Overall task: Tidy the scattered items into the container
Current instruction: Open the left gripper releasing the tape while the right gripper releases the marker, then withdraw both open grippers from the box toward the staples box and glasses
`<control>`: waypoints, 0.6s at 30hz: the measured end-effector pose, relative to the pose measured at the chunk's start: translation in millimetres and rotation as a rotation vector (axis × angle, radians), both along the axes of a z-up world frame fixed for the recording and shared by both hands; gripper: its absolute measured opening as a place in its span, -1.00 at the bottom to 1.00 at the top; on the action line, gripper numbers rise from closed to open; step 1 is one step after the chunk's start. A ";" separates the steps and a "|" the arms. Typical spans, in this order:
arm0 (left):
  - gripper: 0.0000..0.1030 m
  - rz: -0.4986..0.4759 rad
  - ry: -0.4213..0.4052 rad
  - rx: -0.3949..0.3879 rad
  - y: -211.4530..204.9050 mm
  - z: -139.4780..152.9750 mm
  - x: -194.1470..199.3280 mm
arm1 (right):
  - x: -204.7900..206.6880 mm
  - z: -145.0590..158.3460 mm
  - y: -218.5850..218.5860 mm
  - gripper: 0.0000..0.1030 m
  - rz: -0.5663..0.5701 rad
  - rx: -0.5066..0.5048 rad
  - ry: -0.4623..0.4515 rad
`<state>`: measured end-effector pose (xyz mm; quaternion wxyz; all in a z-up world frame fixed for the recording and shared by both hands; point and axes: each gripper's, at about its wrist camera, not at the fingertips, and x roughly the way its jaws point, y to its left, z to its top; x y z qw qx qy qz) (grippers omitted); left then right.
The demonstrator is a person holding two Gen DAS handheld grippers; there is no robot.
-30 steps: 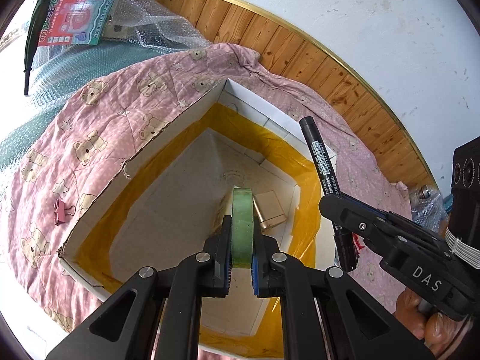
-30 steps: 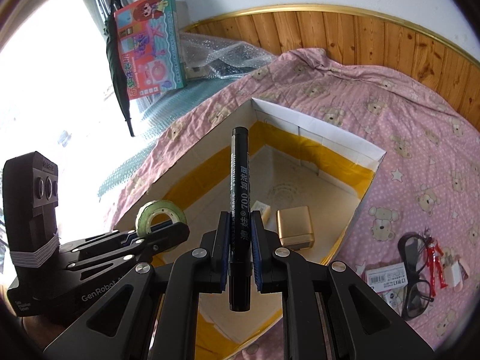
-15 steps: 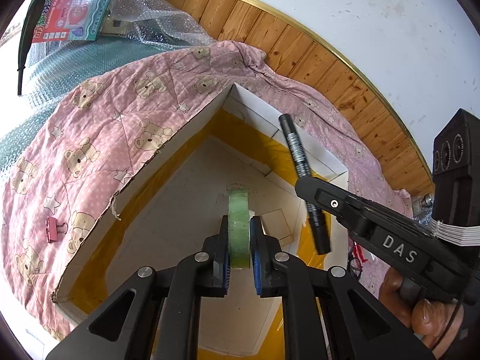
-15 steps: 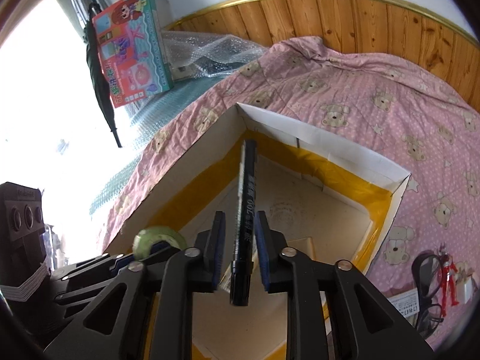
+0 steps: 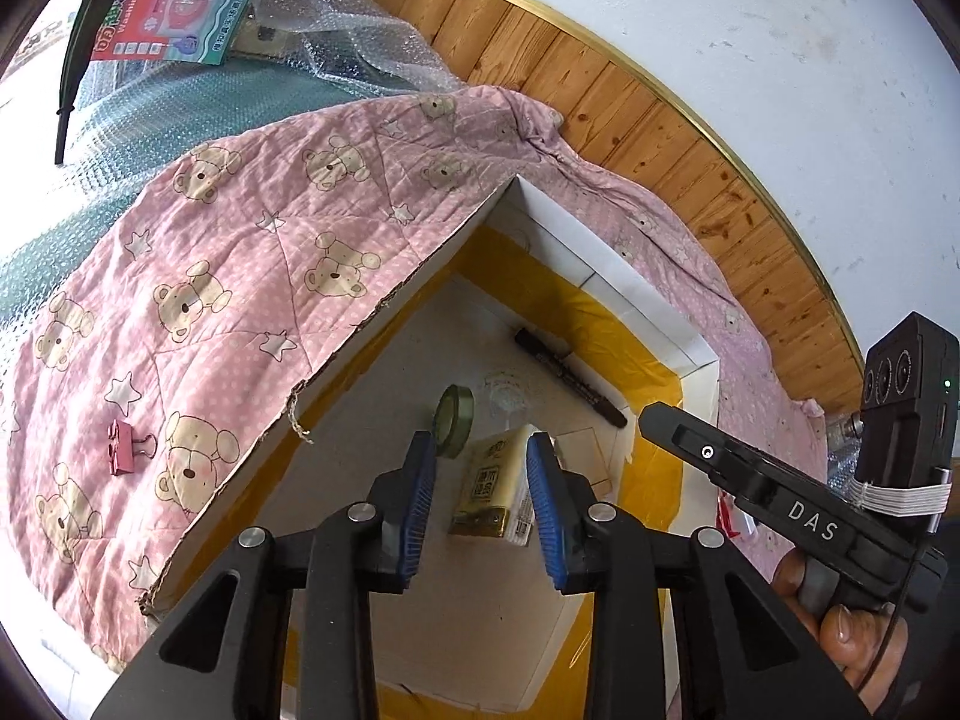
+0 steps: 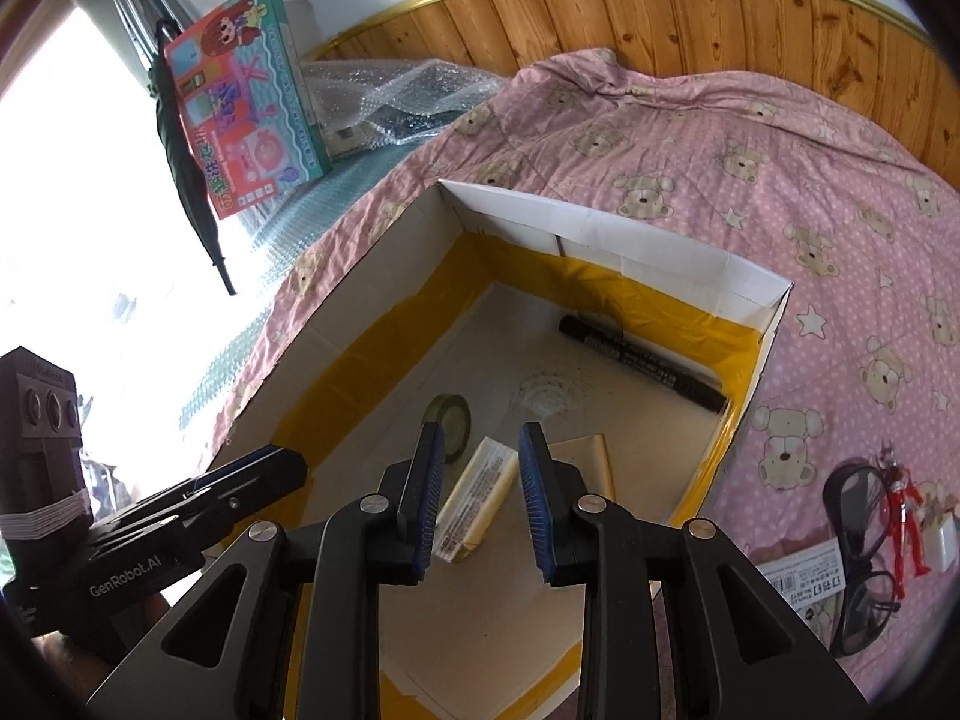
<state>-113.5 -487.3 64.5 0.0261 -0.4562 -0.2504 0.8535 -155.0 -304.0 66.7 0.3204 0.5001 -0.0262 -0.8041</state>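
Observation:
An open cardboard box (image 5: 630,294) (image 6: 606,234) with yellow tape inside sits on a pink bear-print quilt. On its floor lie a green tape roll (image 5: 454,420) (image 6: 449,420), a black marker (image 5: 570,375) (image 6: 642,363) along the far wall, a yellow tissue pack (image 5: 495,486) (image 6: 477,498) and a gold box (image 6: 591,459). My left gripper (image 5: 483,504) hangs open above the box with nothing in it. My right gripper (image 6: 480,498) is open and empty above the box too.
A pink binder clip (image 5: 123,447) lies on the quilt left of the box. Black glasses (image 6: 858,540), a red toy figure (image 6: 900,516) and a white label card (image 6: 804,576) lie to the right. Toy carton (image 6: 246,96), bubble wrap and a wooden wall stand behind.
Both grippers opened. The tape roll dropped from the left gripper and the marker from the right; both now rest on the box floor.

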 end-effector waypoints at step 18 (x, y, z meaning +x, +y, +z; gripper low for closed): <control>-0.36 -0.076 0.048 -0.029 47.0 35.2 32.3 | 52.8 29.2 26.4 -0.44 0.006 -0.049 0.034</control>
